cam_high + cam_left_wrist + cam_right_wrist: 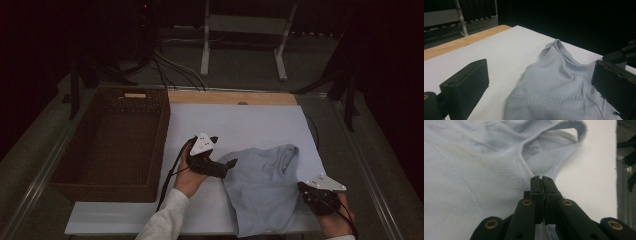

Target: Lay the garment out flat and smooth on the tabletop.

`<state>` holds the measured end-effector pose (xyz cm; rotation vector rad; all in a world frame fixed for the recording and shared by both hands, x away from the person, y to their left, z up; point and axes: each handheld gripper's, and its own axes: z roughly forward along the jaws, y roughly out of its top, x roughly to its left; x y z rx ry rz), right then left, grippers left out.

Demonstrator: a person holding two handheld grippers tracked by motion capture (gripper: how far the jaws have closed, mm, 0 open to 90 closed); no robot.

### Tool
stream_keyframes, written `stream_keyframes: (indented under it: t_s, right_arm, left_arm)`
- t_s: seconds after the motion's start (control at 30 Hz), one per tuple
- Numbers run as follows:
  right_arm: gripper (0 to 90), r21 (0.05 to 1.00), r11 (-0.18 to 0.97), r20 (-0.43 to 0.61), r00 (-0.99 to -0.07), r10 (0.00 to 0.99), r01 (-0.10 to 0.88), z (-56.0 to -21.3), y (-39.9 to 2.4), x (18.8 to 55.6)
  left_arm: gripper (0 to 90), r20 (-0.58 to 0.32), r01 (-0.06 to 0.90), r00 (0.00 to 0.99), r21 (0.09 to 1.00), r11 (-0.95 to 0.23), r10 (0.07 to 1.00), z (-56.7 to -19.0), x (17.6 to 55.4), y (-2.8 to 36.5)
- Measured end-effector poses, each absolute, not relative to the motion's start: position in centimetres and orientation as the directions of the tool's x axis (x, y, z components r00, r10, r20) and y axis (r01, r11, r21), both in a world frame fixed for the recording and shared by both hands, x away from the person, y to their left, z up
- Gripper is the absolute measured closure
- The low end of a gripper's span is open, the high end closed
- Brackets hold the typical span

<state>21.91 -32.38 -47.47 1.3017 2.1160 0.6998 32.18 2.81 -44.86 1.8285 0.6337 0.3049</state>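
pale blue knit shirt [265,187] lies crumpled on white table sheet [235,120], right of brown wicker basket [112,142]. right gripper [541,180] jaws pressed together, pinching the shirt's edge. left gripper [540,82] jaws spread wide, the shirt's near hem between them, unpinched.

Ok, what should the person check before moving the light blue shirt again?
1. Right tool shut on the light blue knit shirt: ok, its jaws pinch an edge seam.
2. Left tool gripping the shirt: not ok, its jaws stand wide open with the cloth between them.
3. Shirt lying flat on the white table top: not ok, it is rumpled and the collar stands up.
4. Brown woven basket ready beside the board: ok, it sits at the left.
5. Shirt's lower hem on the table: cannot tell.
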Motion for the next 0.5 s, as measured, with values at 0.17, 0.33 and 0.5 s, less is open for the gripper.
stream_keyframes:
  t_s: [0.17, 0.33, 0.5]
  right_arm:
    - [89.2, 0.69, 0.373, -0.203, -0.329, 0.922, 0.62, -47.4, -32.9, 22.1]
    - [76.5, 0.708, 0.363, -0.171, -0.353, 0.92, 0.606, -47.2, -32.5, 21.8]
    - [48.6, 0.75, 0.344, -0.074, -0.444, 0.893, 0.566, -46.7, -31.3, 20.9]
  left_arm:
    - [2.1, -0.101, 0.273, 0.824, 0.933, -0.235, 0.558, -44.8, 32.1, 2.7]
    - [2.1, -0.106, 0.275, 0.823, 0.934, -0.227, 0.558, -44.8, 32.1, 2.7]
    - [2.1, -0.108, 0.276, 0.822, 0.934, -0.226, 0.559, -44.8, 32.2, 2.6]
